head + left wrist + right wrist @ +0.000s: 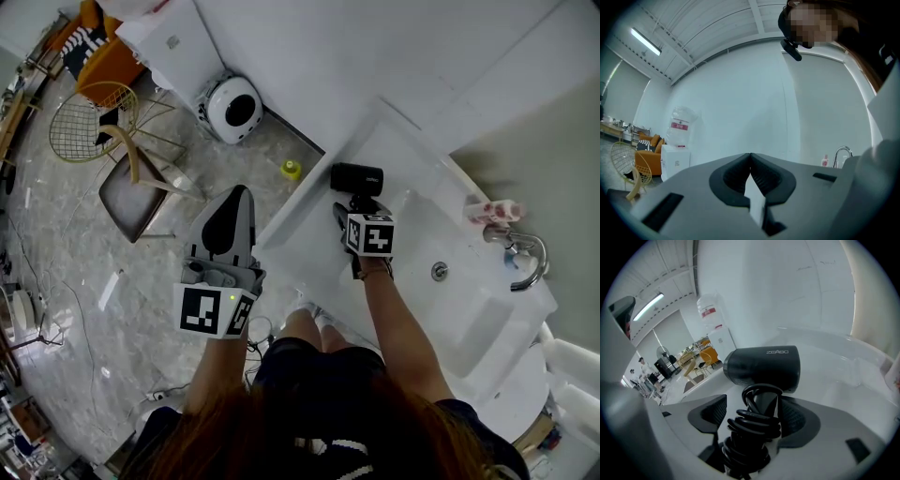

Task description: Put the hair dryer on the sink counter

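Note:
The black hair dryer (356, 178) hangs low over the left end of the white sink counter (305, 239); I cannot tell whether it touches it. My right gripper (362, 204) is shut on its handle. In the right gripper view the barrel (764, 366) lies crosswise ahead, and the handle with the coiled black cord runs back between the jaws of the right gripper (752, 405). The left gripper (240, 194) is held over the floor to the left of the counter. It is shut with nothing in it, and in the left gripper view its tips (750, 155) meet.
The sink basin (469, 291) lies right of the dryer, with a chrome faucet (525, 255) and a pink bottle (492, 210) behind it. On the floor are a small yellow object (292, 170), a round white device (232, 108), a gold wire chair (89, 122) and loose cables.

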A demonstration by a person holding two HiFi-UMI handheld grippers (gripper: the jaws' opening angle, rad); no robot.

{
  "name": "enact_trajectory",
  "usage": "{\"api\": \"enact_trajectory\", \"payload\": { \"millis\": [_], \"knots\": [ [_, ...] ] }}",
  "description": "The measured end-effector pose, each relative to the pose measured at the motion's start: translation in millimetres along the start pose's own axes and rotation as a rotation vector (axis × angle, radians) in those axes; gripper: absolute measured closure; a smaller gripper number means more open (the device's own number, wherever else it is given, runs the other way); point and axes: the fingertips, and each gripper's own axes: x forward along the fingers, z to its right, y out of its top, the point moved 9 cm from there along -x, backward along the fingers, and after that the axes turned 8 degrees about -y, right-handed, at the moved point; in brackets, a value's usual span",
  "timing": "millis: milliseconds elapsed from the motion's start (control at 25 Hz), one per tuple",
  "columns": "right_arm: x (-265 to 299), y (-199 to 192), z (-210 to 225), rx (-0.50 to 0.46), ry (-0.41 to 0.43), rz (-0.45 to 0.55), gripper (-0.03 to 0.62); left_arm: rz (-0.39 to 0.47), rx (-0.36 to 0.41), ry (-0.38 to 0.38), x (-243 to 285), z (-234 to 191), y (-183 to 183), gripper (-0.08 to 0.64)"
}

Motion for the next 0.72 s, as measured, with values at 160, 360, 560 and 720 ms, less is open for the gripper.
{"api": "enact_trajectory", "payload": {
  "millis": [160, 360, 560, 720],
  "knots": [
    [-16, 0, 6, 0.005, 0.029, 0.031, 0.235, 0.008, 0.006, -0.008, -2, 9, 5, 0.541],
    [-54, 16, 15, -0.023, 0.017, 0.117, 0.28, 0.02, 0.02, -0.016, -5, 22, 14, 0.541],
    [-143, 41, 36, 0.006, -0.038, 0.408, 0.564, 0.038, 0.044, -0.018, -16, 45, 37, 0.541],
    [-214, 71, 39, 0.005, -0.001, 0.628, 0.575, 0.073, 0.077, -0.022, -19, 59, 62, 0.541]
  ]
}}
